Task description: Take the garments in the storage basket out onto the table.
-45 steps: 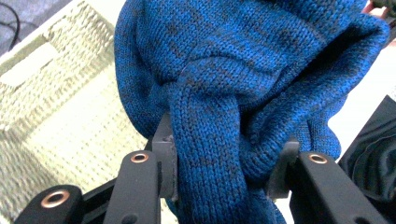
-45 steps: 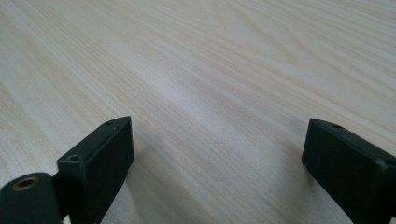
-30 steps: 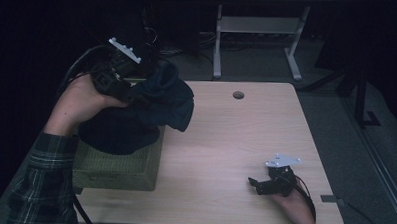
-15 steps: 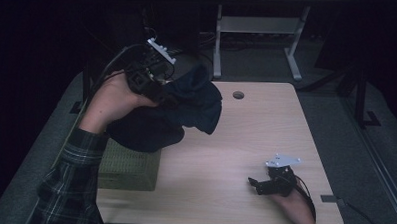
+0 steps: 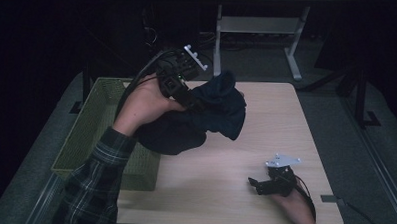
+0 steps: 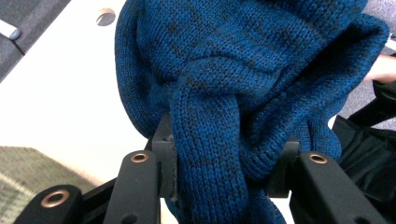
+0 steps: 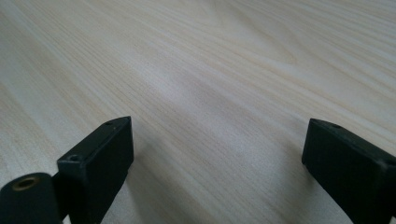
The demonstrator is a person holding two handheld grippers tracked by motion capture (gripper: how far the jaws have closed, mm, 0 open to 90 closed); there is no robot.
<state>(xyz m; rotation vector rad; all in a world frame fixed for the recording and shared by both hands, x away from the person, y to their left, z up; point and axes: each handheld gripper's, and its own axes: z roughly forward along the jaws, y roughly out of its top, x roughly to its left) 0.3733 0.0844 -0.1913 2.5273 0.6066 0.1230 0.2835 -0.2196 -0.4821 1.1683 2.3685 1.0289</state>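
A dark blue knitted garment point(image 5: 206, 117) hangs bunched over the table's left half, and my left gripper point(image 5: 194, 103) is shut on a thick fold of it. In the left gripper view the knit point(image 6: 219, 93) fills the gap between both black jaws of my left gripper point(image 6: 224, 163) and presses against them. My right gripper point(image 5: 256, 185) rests low near the table's front right, held by a hand. In the right gripper view my right gripper point(image 7: 215, 158) stands open, wide apart, over bare wood.
A green woven basket point(image 5: 88, 133) stands at the table's left edge, partly under the sleeve. The light wooden table point(image 5: 281, 125) has a small round hole near its back, seen in the left gripper view point(image 6: 105, 17). A white desk frame point(image 5: 259, 29) stands behind.
My left gripper has carried the garment to the right, out of the basket and over the table. The basket's inside now shows. The right gripper has not moved.
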